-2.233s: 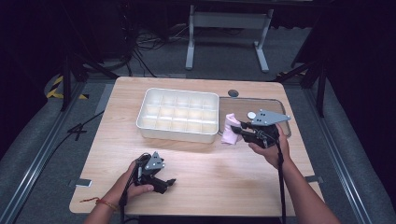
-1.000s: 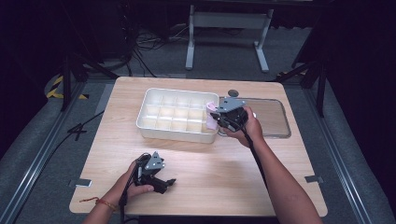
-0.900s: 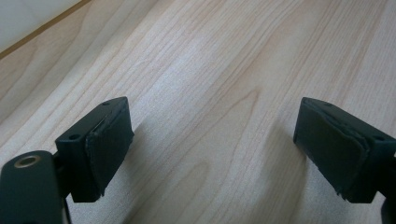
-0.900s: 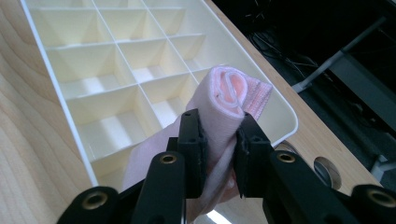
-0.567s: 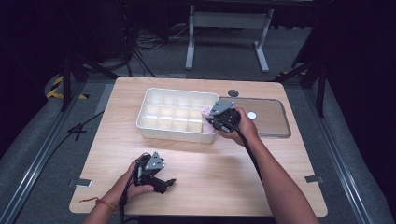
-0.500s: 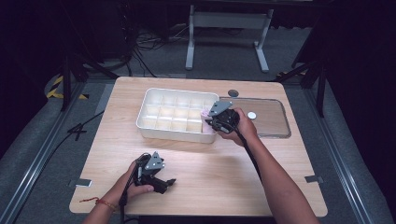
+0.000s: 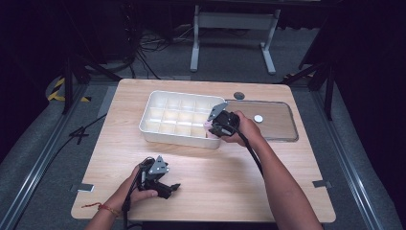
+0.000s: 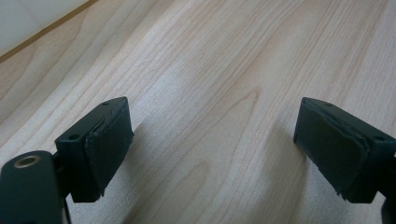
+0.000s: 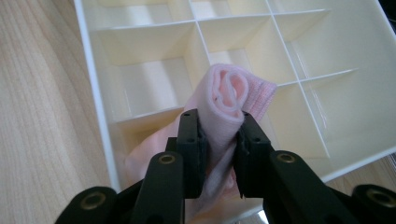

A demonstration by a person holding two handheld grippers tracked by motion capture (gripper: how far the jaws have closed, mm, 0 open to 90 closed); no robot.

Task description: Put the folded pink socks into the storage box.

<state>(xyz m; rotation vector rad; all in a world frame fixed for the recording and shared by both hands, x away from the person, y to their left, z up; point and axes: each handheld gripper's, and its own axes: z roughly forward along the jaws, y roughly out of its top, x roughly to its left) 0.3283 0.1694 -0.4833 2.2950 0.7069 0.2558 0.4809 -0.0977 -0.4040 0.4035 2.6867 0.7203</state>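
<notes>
Here the right gripper [image 9: 218, 140] pinches a rolled pink cloth [image 9: 227, 105] between its jaws, the roll held over the near right corner compartments of the white divided tray [image 7: 163, 136] and hanging into them. Left gripper [image 8: 212, 154] rests low over the bare wooden table [image 7: 239, 177], jaws wide apart, gripping nothing, well apart from the tray.

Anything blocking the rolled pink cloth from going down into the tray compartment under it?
Nothing visible does. The right claw holds the rolled pink cloth over the white divided tray; its lower end already hangs into a corner compartment.
</notes>
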